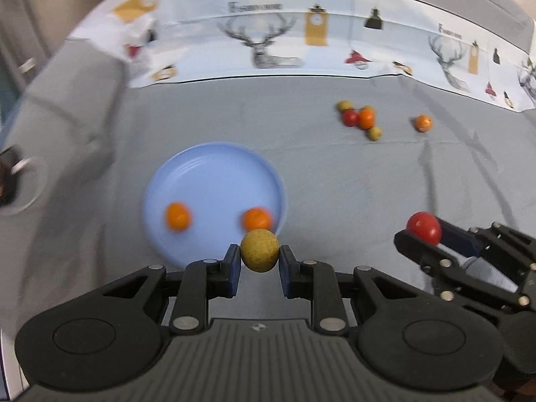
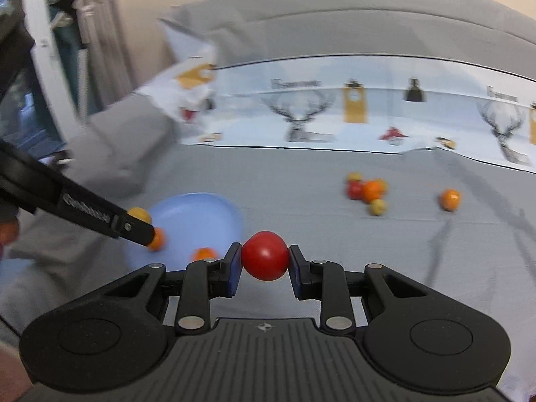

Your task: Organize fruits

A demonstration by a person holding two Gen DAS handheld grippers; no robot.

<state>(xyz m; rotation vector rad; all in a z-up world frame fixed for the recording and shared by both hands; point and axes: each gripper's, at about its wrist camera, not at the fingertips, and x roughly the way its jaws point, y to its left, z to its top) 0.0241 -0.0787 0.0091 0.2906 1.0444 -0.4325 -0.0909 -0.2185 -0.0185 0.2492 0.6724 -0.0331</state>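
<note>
My left gripper (image 1: 259, 251) is shut on a yellow-green fruit (image 1: 259, 249), held over the near rim of the blue plate (image 1: 214, 171). Two orange fruits (image 1: 178, 216) (image 1: 257, 219) lie in the plate. My right gripper (image 2: 265, 257) is shut on a red fruit (image 2: 265, 255); it shows in the left wrist view (image 1: 422, 231) at right. The plate (image 2: 201, 214) lies to its left with orange fruits (image 2: 205, 254). A cluster of red, orange and yellow fruits (image 1: 360, 119) and a lone orange fruit (image 1: 422, 123) lie on the grey cloth beyond.
A printed white cloth with deer (image 1: 268, 43) runs along the back of the grey cloth-covered surface (image 1: 335, 181). Grey folds (image 1: 67, 107) rise at the left. The left gripper's arm (image 2: 83, 214) crosses the right wrist view at left.
</note>
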